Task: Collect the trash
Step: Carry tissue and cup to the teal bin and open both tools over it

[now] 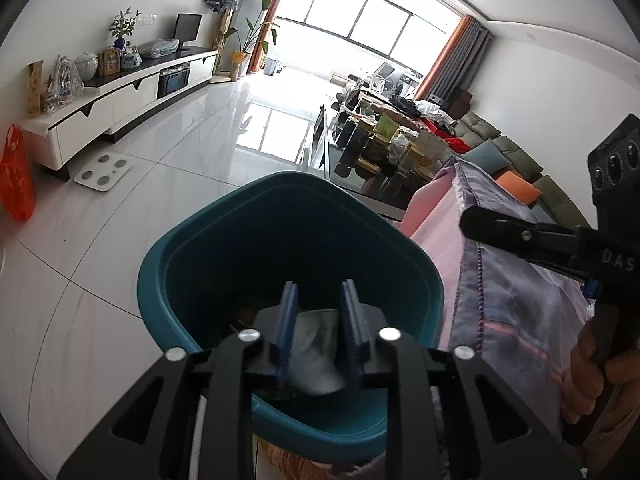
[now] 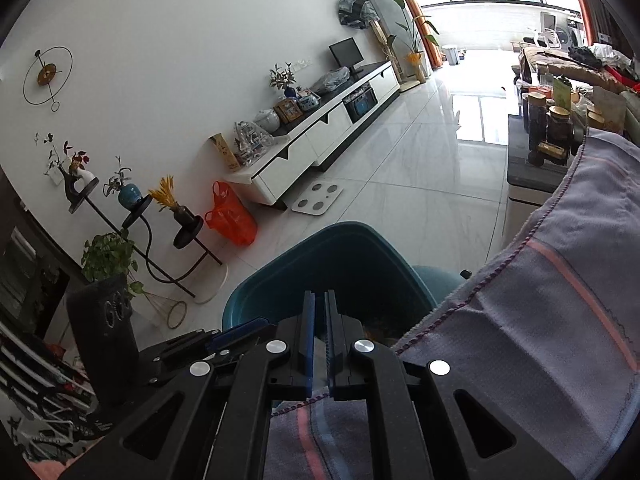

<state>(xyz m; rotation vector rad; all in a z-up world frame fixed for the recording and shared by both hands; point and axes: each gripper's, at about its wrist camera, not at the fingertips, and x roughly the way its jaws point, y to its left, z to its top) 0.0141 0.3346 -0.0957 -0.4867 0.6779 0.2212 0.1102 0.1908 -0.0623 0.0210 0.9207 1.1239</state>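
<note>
White glossy floor tiles (image 1: 168, 184) run from a long low TV cabinet (image 1: 120, 100) on one side to a crowded dark table (image 1: 372, 148) on the other, and close in front stands a teal bin (image 1: 192, 264) beside a surface draped in a lilac and pink cloth (image 2: 540, 320). Over the bin's mouth hangs the left gripper (image 1: 318, 334), its blue pads spread part way with a pale crumpled piece of trash (image 1: 316, 356) sitting between them; whether the pads still bite on it or it is already loose I cannot tell. Darker scraps seem to lie in the bin below (too dim to name). The right gripper (image 2: 319, 340) hovers at the cloth's edge with its pads drawn nearly together and nothing visibly between them. My reading is that this is the drop step: the next move calls for widening the left pads so the piece falls inside the rim, then lifting straight up. Room is tight on the cloth side, where the bin's rim is just beside the hanging hem and the right gripper is near; the floor side lies open, apart from a white scale (image 1: 104, 172) and an orange bag (image 1: 16, 172) well off.
</note>
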